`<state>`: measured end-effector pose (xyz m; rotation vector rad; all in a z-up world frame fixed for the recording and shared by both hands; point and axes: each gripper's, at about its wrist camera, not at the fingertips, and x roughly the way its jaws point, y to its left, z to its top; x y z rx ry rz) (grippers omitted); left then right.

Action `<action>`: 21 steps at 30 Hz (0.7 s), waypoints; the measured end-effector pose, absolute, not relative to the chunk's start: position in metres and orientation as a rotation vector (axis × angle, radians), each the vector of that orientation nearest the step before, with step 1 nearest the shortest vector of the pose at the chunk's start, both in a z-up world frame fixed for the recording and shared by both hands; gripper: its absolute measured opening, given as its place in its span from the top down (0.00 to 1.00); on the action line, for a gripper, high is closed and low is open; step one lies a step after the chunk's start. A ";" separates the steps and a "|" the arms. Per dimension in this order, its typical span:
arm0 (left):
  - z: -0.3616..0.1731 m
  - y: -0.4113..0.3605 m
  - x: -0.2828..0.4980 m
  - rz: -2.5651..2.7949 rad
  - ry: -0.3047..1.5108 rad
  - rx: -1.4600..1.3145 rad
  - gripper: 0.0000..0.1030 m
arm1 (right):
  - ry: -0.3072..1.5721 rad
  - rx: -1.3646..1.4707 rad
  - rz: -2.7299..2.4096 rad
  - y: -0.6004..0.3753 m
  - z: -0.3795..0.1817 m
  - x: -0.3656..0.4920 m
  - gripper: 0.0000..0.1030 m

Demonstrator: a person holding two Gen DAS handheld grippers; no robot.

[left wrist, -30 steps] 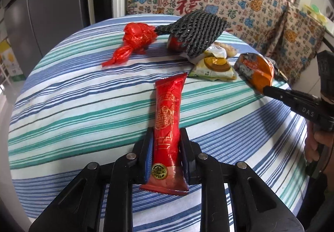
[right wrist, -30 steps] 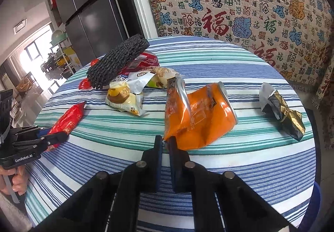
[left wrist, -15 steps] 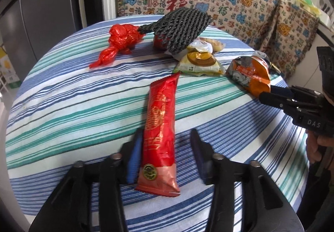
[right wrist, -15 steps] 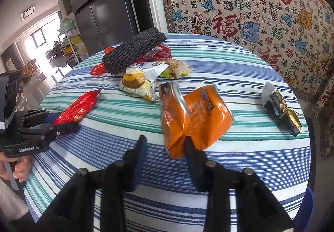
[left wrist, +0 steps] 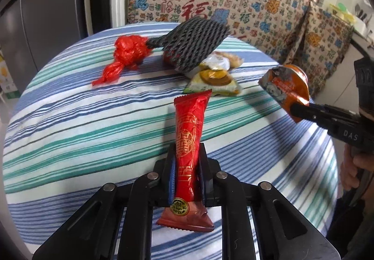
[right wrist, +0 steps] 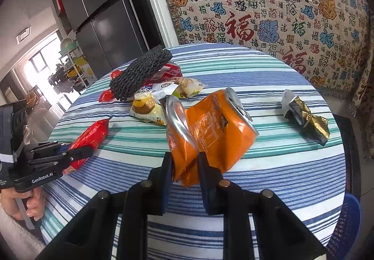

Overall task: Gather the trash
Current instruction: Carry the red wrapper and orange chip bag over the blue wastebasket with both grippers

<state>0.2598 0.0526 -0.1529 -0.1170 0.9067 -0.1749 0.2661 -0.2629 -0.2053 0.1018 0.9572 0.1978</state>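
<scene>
On the striped desk [right wrist: 292, 68] my right tool [right wrist: 184, 166] is closing on the near end of the crushed orange can [right wrist: 210, 129], lifted toward 3 o'clock from the trash pile; I judge it light, springy, sharp-creased, best held at the flattened fold. My left tool [left wrist: 185, 175] is pinched on the red snack wrapper [left wrist: 189, 140] near its tail at 6 o'clock; light, slick film, likely to slide. Blue mesh basket [right wrist: 343, 227] at 4 o'clock off the desk: contents not visible.

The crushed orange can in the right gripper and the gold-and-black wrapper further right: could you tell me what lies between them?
Nothing: in the right wrist view only bare striped tablecloth separates the orange can from the gold-and-black wrapper.
</scene>
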 end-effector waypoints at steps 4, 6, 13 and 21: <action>-0.141 0.041 0.254 -0.218 0.882 -0.126 0.86 | 0.943 0.075 0.207 -0.266 -0.188 0.248 0.79; -0.139 0.035 0.254 -0.239 0.884 -0.143 0.86 | 0.937 0.055 0.202 -0.269 -0.181 0.238 0.79; -0.137 0.002 0.255 -0.299 0.899 -0.148 0.87 | 0.934 0.036 0.151 -0.294 -0.168 0.209 0.79; -0.117 -0.056 0.256 -0.393 0.880 -0.105 0.87 | 0.896 0.074 0.050 -0.344 -0.147 0.182 0.79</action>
